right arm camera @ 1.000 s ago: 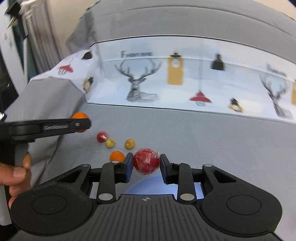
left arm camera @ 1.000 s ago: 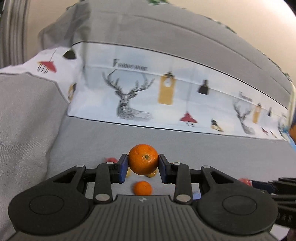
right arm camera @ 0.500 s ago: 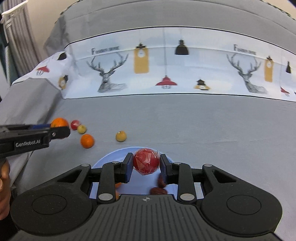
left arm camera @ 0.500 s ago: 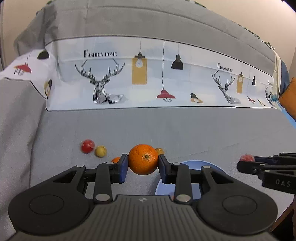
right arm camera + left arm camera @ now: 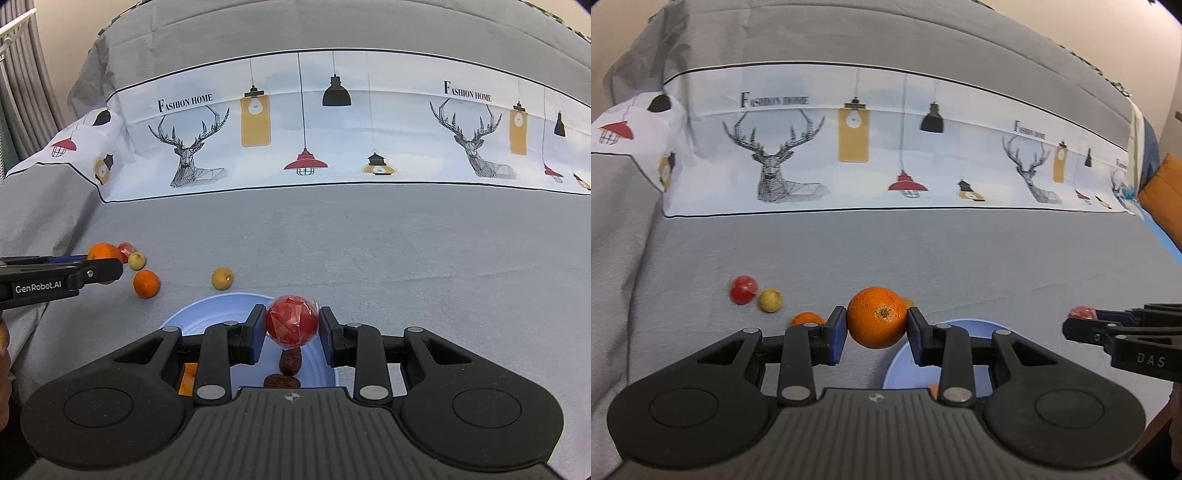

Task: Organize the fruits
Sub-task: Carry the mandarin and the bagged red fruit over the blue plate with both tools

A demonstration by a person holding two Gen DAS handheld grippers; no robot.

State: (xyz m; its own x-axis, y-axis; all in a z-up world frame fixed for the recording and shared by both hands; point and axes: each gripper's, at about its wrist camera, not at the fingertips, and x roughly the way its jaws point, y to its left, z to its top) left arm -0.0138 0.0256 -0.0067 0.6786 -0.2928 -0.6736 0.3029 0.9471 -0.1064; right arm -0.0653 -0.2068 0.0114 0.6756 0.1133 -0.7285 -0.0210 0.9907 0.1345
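My left gripper [image 5: 877,325] is shut on an orange [image 5: 878,317], held above the grey cloth just left of a light blue plate [image 5: 964,326]. My right gripper [image 5: 292,325] is shut on a red wrapped ball [image 5: 292,320], held over the same plate [image 5: 218,312], which holds two brown dates [image 5: 291,361] and an orange piece [image 5: 187,382]. On the cloth lie a small orange [image 5: 146,283], a yellow fruit [image 5: 222,278], another yellow fruit [image 5: 137,260] and a red ball [image 5: 743,289]. The left gripper also shows in the right wrist view [image 5: 99,267].
A grey cloth [image 5: 406,258] covers the seat, with a white printed band [image 5: 332,129] on the backrest behind. An orange cushion [image 5: 1163,192] sits at far right. A curtain [image 5: 22,92] hangs at far left.
Both grippers have swung to face the plate and come nearer to it, each still holding its fruit. The right gripper now hangs over the plate.
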